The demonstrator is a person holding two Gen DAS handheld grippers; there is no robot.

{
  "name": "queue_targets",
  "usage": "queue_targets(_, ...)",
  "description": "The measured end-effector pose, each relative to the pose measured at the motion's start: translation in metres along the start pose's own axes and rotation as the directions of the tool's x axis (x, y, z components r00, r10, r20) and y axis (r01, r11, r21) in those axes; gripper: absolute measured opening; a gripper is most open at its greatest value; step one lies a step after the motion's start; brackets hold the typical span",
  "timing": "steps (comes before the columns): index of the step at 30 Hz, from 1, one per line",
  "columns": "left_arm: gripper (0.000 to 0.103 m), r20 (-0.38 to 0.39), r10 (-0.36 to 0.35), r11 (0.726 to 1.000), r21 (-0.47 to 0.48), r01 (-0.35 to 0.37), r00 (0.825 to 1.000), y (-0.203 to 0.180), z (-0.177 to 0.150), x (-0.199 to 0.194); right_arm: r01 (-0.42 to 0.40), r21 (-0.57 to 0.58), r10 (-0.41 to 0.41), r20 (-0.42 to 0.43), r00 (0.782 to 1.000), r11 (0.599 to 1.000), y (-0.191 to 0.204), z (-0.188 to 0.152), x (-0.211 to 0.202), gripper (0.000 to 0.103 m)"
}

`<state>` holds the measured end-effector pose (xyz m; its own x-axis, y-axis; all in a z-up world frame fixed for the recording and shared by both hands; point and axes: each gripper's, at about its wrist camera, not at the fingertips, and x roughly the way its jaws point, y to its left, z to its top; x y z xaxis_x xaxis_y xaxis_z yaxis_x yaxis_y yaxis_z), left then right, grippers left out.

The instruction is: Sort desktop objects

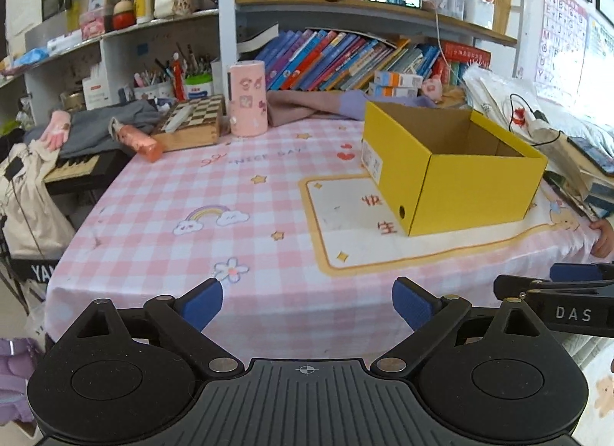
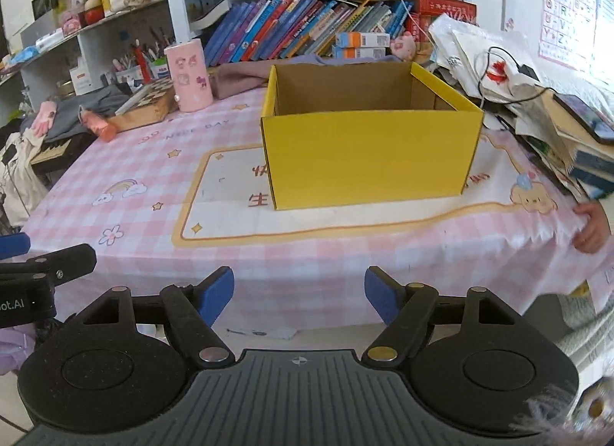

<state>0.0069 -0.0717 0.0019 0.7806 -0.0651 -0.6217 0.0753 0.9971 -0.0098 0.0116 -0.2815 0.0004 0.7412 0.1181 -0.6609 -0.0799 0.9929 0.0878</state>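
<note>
Left wrist view shows the left gripper [image 1: 307,306] at six o'clock, its blue-padded fingers [image 1: 201,308] spread wide with nothing between them, above the near edge of a table draped in a pink-and-white checked tablecloth [image 1: 172,193]. An open yellow cardboard box [image 1: 453,170] stands on the cloth at about two o'clock from the gripper, its brown inside showing nothing from this angle. At eleven o'clock a pink cylindrical holder with cartoon stickers [image 1: 247,99] stands upright near the far edge, just beside a wooden chessboard case [image 1: 193,122] to its nine o'clock; an orange-pink tube [image 1: 140,143] lies tilted in front of that case. Part of the right gripper [image 1: 556,288] enters at four o'clock, and a person's hand [image 1: 604,237] rests on the table's edge at three o'clock. Right wrist view has the right gripper [image 2: 299,294] at six o'clock, its blue pads [image 2: 220,294] parted and grasping nothing, with the yellow box [image 2: 368,162] straight ahead at twelve o'clock on the cloth's cream panel. The pink holder [image 2: 188,76] stands at eleven o'clock, well apart from the box, and the left gripper's black body [image 2: 42,273] shows at nine o'clock.
</note>
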Motion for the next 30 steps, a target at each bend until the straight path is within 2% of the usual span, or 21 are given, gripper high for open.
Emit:
queue_targets(3,0.102,-0.004,0.003,1.000,-0.013,-0.003,1.000,0.006,-0.004,-0.005,0.002,0.001,-0.002,-0.004,1.000,1.000,0.005,-0.006,-0.005,0.076)
queue_targets(14,0.103,-0.012,0.021,1.000,-0.021,-0.021,1.000,0.018,-0.012,-0.015,-0.010,-0.013,0.010,-0.008,1.000,1.000,0.018,-0.015,-0.013,0.086)
queue_targets(30,0.103,-0.024,0.040,0.999,-0.021,-0.040,0.999,0.033,-0.016,-0.018,-0.030,-0.024,0.030,-0.020,0.999,0.999,0.036,-0.015,-0.011,0.087)
